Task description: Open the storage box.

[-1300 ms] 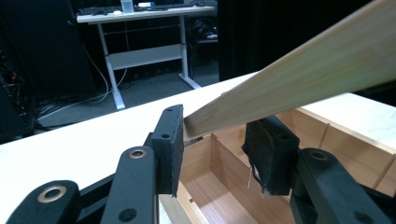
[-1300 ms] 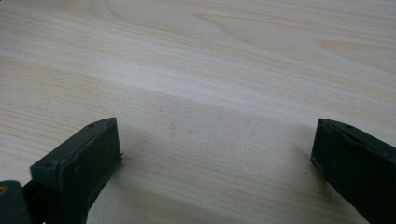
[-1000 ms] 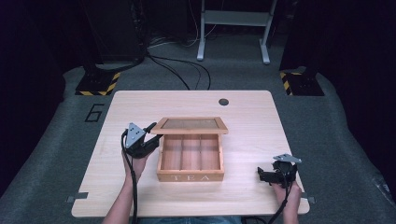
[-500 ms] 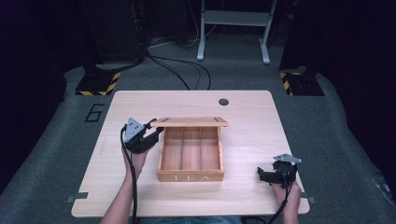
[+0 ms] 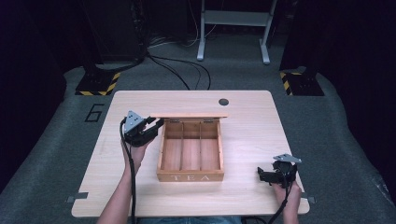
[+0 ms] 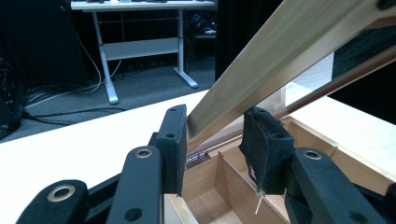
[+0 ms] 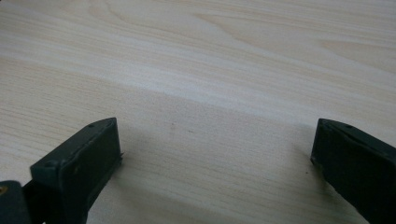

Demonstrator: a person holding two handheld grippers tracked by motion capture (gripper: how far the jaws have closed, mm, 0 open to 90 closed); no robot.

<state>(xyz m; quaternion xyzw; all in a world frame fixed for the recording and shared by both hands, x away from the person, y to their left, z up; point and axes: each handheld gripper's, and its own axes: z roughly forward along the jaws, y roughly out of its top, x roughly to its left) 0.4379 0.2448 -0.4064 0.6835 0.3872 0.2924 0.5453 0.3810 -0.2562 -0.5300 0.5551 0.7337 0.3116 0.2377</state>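
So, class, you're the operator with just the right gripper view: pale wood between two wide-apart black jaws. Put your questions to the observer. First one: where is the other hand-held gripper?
Observer: The left hand-held gripper is at the rear left corner of a wooden tea box, shut on the edge of its lid.
Operator: Is that lid up or down?
Observer: Up. It is raised steeply on the hinges along the box's rear wall.
Operator: Anything inside the box?
Observer: From the high view, the three compartments look empty.
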